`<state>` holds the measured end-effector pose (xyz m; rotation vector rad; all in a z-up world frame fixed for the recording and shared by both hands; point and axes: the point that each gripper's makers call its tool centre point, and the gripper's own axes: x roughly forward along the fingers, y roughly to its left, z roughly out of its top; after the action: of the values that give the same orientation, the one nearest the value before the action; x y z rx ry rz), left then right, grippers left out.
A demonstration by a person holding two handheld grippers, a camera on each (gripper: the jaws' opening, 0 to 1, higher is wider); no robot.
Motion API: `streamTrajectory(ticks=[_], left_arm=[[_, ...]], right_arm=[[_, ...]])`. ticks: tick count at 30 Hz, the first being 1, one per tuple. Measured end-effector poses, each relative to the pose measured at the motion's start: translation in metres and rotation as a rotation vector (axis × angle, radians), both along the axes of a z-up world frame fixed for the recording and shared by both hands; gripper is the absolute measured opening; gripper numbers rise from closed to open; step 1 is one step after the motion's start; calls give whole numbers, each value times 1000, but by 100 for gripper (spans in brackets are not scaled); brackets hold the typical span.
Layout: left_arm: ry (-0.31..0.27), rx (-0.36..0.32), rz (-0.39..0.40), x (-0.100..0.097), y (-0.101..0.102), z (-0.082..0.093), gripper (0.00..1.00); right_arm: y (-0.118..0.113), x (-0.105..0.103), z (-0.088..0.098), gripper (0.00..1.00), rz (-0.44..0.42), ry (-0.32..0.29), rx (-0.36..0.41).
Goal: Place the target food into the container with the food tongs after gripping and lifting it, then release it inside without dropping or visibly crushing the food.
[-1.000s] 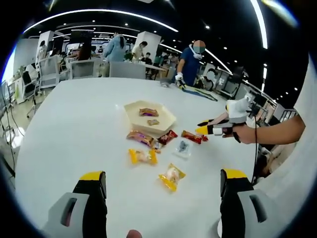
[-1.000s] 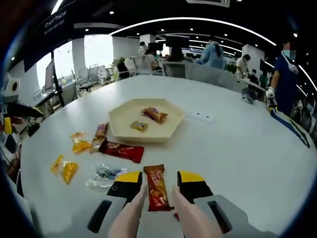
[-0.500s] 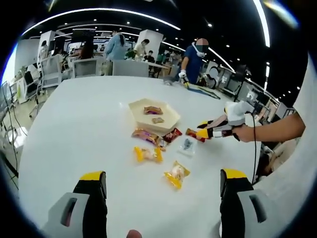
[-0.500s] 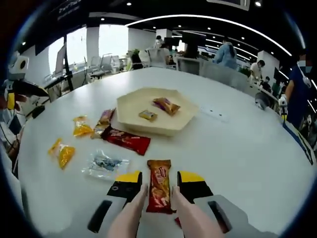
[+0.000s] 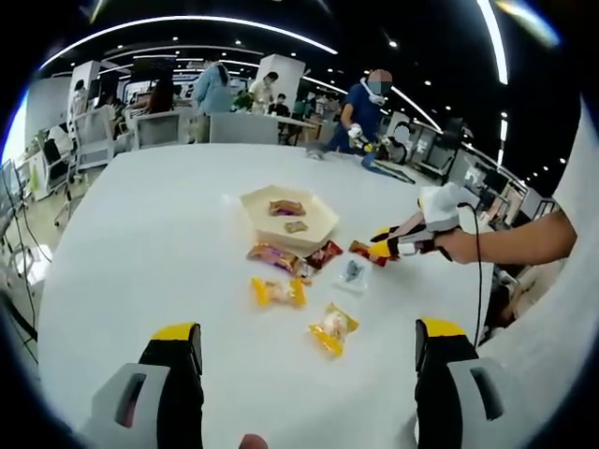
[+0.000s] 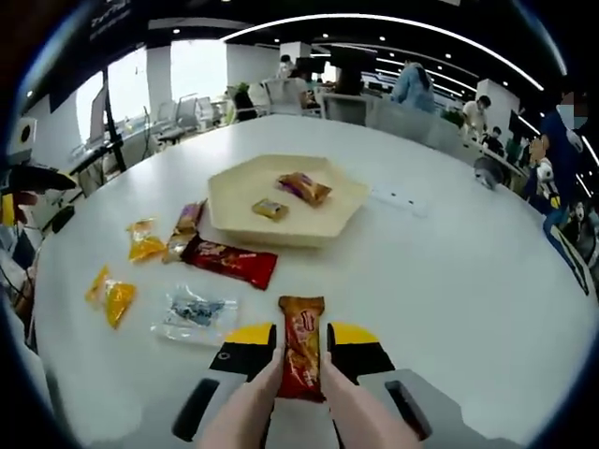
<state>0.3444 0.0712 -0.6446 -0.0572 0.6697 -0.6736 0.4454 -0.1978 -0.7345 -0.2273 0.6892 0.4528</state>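
Lifted a little nearer since a second ago, an orange snack bar (image 6: 301, 346) sits clamped between pink tongs (image 6: 285, 398) squeezed by the right gripper (image 6: 301, 341). Beyond lies the hexagonal cream tray (image 6: 229, 192). Transfer appears underway; next, a level carry over the tray. The left gripper (image 5: 304, 360) hangs wide apart.

We can read no text, brand or number anywhere. The orange-brown snack bar (image 6: 301, 344) carries pale printing along its wrapper, and the red snack packet (image 6: 229, 262) has light lettering on its face, but both are too small and blurred for us to make out. The dark sign (image 6: 110, 21) high on the wall bears faint markings we cannot decipher.
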Motion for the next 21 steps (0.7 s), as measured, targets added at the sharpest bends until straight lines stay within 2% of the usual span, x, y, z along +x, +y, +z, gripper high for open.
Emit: streamTrajectory(ticks=[14, 16, 21], left_arm=[[-18, -4, 2, -7, 4, 10, 94], [-20, -4, 1, -8, 5, 10, 94], [-28, -20, -14, -10, 4, 12, 94]], right_arm=[[-3, -1, 1, 21, -58, 29, 34], [-1, -5, 9, 21, -105, 41, 107], [-10, -13, 26, 21, -141, 17, 121]])
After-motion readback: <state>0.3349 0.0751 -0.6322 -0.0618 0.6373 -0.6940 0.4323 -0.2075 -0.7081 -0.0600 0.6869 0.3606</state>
